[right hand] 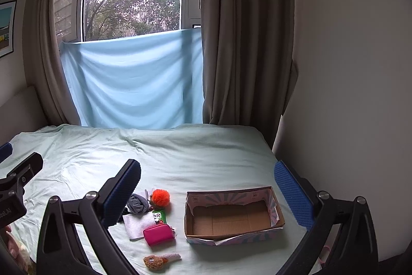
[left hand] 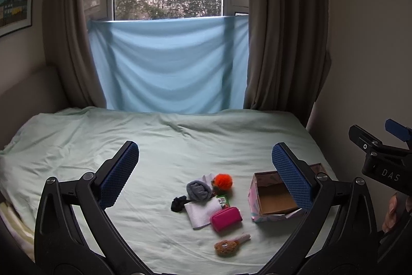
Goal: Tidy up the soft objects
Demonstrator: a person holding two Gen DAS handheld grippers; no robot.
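Soft items lie clustered on the pale green bed sheet [left hand: 167, 146]: an orange pompom [left hand: 223, 180], a grey rolled sock [left hand: 198, 190], a black scrunchie [left hand: 178, 202], a white mesh pouch [left hand: 202, 214], a pink zip purse [left hand: 226, 218], and a brown crocheted toy [left hand: 228, 246]. An empty cardboard box [right hand: 233, 219] sits to their right. My left gripper [left hand: 204, 172] hovers open above the pile. My right gripper [right hand: 207, 191] hangs open, holding nothing, over the space between the pile and the box. The same purse [right hand: 159, 234] and pompom [right hand: 160, 197] show in the right wrist view.
A small green packet [left hand: 222, 199] lies among the items. Brown curtains [right hand: 242, 43] and a light blue cloth [left hand: 167, 63] hang at the window behind the bed. A wall runs along the bed's right side. Wide bare sheet lies toward the back and left.
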